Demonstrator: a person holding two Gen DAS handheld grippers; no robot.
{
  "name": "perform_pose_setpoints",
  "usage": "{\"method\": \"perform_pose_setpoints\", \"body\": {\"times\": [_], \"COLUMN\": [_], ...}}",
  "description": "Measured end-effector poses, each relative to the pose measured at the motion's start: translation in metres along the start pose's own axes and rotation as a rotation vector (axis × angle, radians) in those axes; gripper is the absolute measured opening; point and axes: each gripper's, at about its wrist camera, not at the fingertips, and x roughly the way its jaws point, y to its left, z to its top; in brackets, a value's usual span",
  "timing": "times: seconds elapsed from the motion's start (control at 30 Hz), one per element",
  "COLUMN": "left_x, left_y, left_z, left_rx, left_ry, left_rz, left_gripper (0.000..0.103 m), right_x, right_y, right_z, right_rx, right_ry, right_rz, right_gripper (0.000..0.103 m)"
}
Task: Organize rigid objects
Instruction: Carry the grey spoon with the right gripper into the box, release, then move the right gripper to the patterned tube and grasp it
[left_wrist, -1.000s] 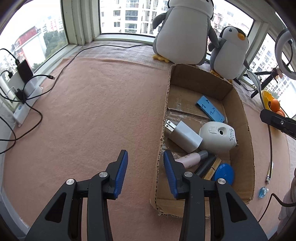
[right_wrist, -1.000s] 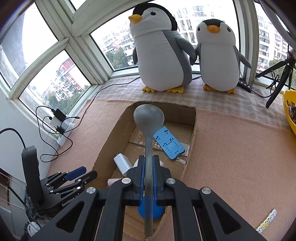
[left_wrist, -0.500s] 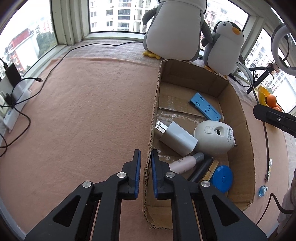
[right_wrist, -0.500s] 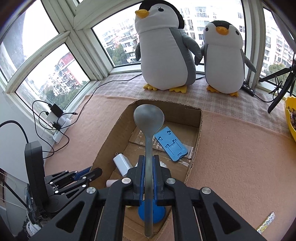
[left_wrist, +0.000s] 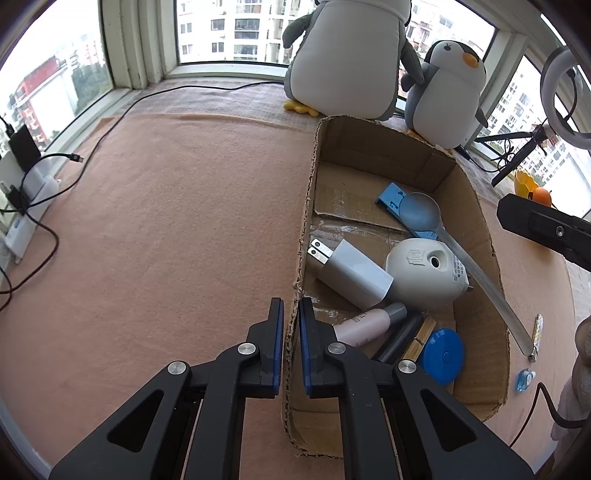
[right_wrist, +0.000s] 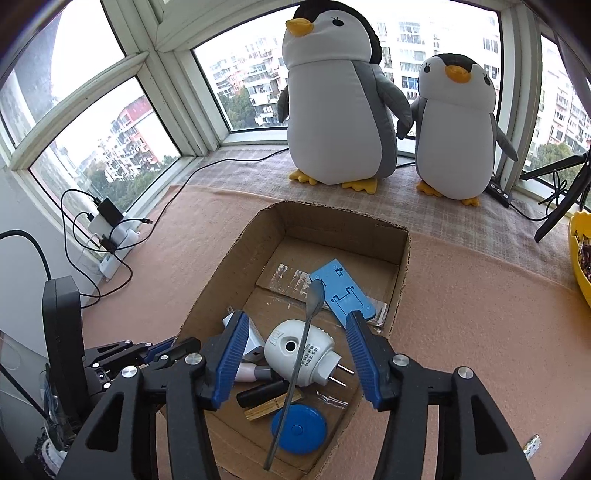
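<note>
My left gripper (left_wrist: 290, 308) is shut on the left wall of the open cardboard box (left_wrist: 308, 206), with the wall's edge pinched between the blue pads. My right gripper (right_wrist: 295, 319) hangs over the box, its jaws opening with the pads clear of everything. The grey spoon (right_wrist: 306, 332) lies free below them. Its bowl (left_wrist: 419, 212) rests on the blue phone stand (left_wrist: 388, 194), and its handle crosses the white round plug (left_wrist: 424, 273) and sticks out over the right wall. A white charger (left_wrist: 354, 273), pink bottle (left_wrist: 365, 325) and blue disc (left_wrist: 441, 356) also lie inside.
Two plush penguins (right_wrist: 332, 92) stand behind the box on the sill. A power strip with cables (left_wrist: 29, 192) lies at the left edge. A yellow bowl (right_wrist: 580, 258) and a tripod (right_wrist: 561, 195) are at the right. Small loose items (left_wrist: 524, 380) lie right of the box.
My left gripper closed onto the box's left wall. My right gripper opened and let go of the spoon, which dropped into the box across the plug.
</note>
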Motion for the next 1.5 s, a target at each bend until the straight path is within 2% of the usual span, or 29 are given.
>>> {"method": "perform_pose_setpoints", "body": {"times": [0.5,0.67,0.87,0.93,1.0,1.13,1.37,1.5], "left_x": [-0.003,-0.003,-0.006,-0.007,-0.009,-0.013,-0.026,-0.034], "left_y": [-0.002,-0.002,-0.002,-0.002,-0.002,-0.002,-0.002,-0.001], "left_z": [0.000,0.000,0.000,0.000,-0.001,-0.003,-0.005,-0.007], "left_rx": [0.010,0.016,0.018,0.018,0.020,0.025,0.025,0.025], "left_ry": [-0.011,-0.012,-0.012,-0.007,-0.013,-0.019,-0.035,-0.048], "left_rz": [0.012,0.017,0.011,0.010,0.011,0.013,0.015,0.020], "left_gripper": [0.007,0.007,0.007,0.012,0.028,0.043,0.044,0.044], "right_x": [-0.025,-0.052,-0.095,-0.107,-0.117,-0.129,-0.128,-0.120], "right_y": [-0.017,-0.029,-0.054,-0.065,-0.076,-0.103,-0.150,-0.176], "right_z": [-0.004,-0.010,-0.022,-0.030,-0.039,-0.060,-0.097,-0.116], "right_rx": [0.033,0.056,0.105,0.123,0.145,0.213,0.336,0.436], "right_ry": [-0.036,-0.062,-0.095,-0.096,-0.091,-0.071,0.000,0.046], "right_rz": [-0.020,-0.039,-0.091,-0.119,-0.142,-0.181,-0.234,-0.215], "right_gripper": [0.054,0.054,0.061,0.062,0.062,0.062,0.062,0.062]}}
